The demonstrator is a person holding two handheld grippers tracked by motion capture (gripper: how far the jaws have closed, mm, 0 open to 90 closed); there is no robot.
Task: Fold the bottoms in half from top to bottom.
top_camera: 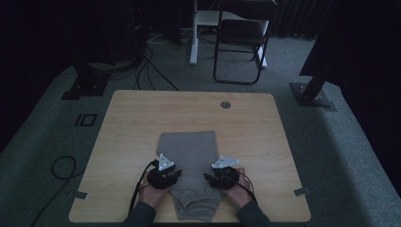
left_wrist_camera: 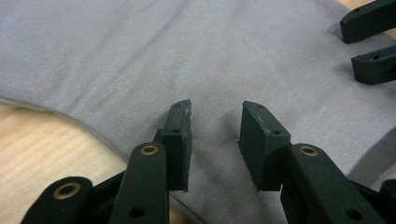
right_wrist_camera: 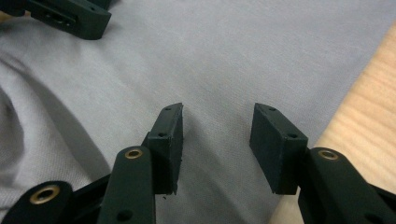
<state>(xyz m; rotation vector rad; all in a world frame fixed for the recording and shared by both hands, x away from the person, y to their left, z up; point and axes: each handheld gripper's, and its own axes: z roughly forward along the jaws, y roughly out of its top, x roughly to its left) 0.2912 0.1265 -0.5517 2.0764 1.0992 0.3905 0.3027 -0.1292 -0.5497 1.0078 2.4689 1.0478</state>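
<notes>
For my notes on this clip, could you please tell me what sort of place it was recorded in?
Probably a lab or recording room, not a home: a bare wooden table stands on grey carpet, loose cables trail across the floor, black stand bases flank the table, and a folding chair waits behind.

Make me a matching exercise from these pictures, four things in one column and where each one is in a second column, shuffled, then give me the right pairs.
Things
1. grey garment
2. left gripper
3. right gripper
4. folding chair

Places
A. on the floor beyond the far edge of the table
B. over the garment's left edge, jaws apart, nothing between them
C. spread flat on the near half of the table
D. over the garment's right edge, jaws apart, nothing between them

Pairs: 1-C, 2-B, 3-D, 4-A
</notes>
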